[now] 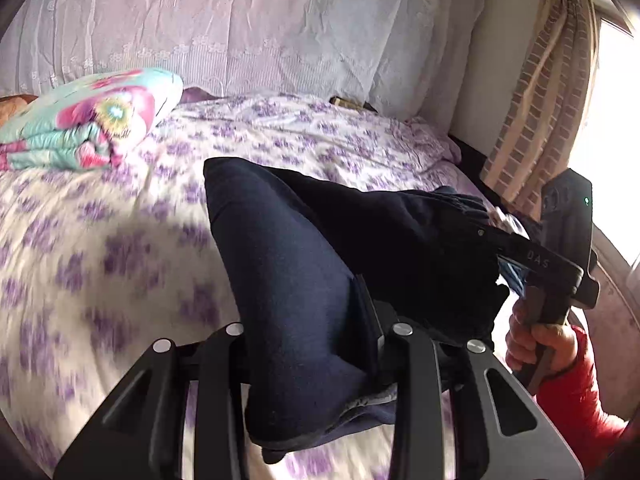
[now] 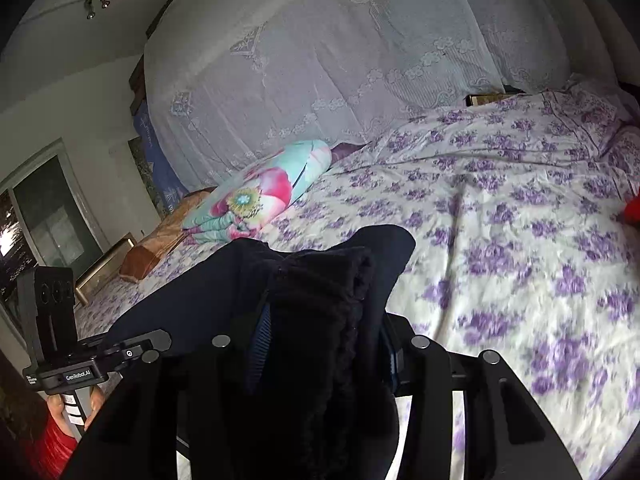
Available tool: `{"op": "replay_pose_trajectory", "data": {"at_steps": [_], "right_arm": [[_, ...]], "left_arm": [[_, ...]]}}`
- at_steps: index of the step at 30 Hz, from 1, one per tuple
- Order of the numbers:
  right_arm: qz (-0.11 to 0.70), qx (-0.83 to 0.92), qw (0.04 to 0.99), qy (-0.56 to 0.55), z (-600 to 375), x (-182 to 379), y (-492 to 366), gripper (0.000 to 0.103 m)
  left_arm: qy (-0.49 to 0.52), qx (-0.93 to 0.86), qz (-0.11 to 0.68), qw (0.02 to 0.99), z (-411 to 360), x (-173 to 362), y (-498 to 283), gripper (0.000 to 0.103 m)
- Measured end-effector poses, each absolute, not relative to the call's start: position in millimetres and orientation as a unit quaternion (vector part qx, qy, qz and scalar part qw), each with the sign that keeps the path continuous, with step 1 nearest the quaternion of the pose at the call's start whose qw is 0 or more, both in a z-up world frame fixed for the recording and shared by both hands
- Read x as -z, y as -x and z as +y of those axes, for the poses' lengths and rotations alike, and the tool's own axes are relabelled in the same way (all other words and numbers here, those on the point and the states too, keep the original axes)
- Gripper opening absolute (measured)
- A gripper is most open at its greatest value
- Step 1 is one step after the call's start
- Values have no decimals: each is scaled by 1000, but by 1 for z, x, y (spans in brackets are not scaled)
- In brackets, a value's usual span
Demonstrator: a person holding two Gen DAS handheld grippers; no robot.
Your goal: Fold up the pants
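Dark navy pants hang doubled over above the bed, stretched between my two grippers. My left gripper is shut on one end of the pants, with cloth bunched between its fingers. My right gripper is shut on the other end, at the dark gathered waistband. In the left wrist view the right gripper shows at the right, clamped on the cloth. In the right wrist view the left gripper shows at the lower left.
The bed has a white sheet with purple flowers. A folded floral quilt lies at its far left. White lace netting hangs behind. A striped curtain and bright window stand at the right.
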State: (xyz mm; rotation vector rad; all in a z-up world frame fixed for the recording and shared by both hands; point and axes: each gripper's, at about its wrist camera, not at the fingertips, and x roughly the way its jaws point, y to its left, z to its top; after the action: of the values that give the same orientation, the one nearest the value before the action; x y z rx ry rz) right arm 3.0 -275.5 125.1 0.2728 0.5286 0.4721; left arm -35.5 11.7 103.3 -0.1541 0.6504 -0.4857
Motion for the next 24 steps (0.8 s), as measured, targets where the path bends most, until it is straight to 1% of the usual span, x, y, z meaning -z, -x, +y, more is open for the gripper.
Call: {"op": "replay_pose_trajectory", "data": {"at_steps": [4, 8, 12, 16, 19, 20, 21, 22, 23, 24], "right_arm": [[238, -208, 940, -132, -280, -140, -73, 45], [220, -186, 947, -143, -283, -147, -152, 45], [196, -169, 955, -147, -285, -148, -231, 45], [182, -154, 959, -153, -287, -135, -300, 45], [200, -133, 959, -151, -289, -111, -352, 46], [215, -124, 957, -149, -290, -102, -371, 47], [233, -112, 954, -150, -290, -92, -387, 50], [266, -97, 948, -146, -291, -79, -405, 55], [298, -84, 940, -141, -292, -68, -418, 57], [322, -71, 933, -146, -296, -61, -426, 63]], "left_arm": [[55, 220, 303, 925, 15, -114, -44, 31], [30, 198, 286, 937, -10, -127, -113, 31], [26, 174, 274, 945, -25, -127, -181, 31], [25, 147, 271, 951, -35, -113, -255, 32], [30, 119, 279, 952, -40, -86, -296, 35], [37, 105, 291, 950, -41, -70, -312, 38], [43, 94, 304, 947, -42, -56, -323, 44], [47, 69, 349, 934, -42, -33, -342, 49], [51, 58, 397, 914, -41, -22, -357, 57], [75, 64, 404, 910, -33, -21, -361, 73]]}}
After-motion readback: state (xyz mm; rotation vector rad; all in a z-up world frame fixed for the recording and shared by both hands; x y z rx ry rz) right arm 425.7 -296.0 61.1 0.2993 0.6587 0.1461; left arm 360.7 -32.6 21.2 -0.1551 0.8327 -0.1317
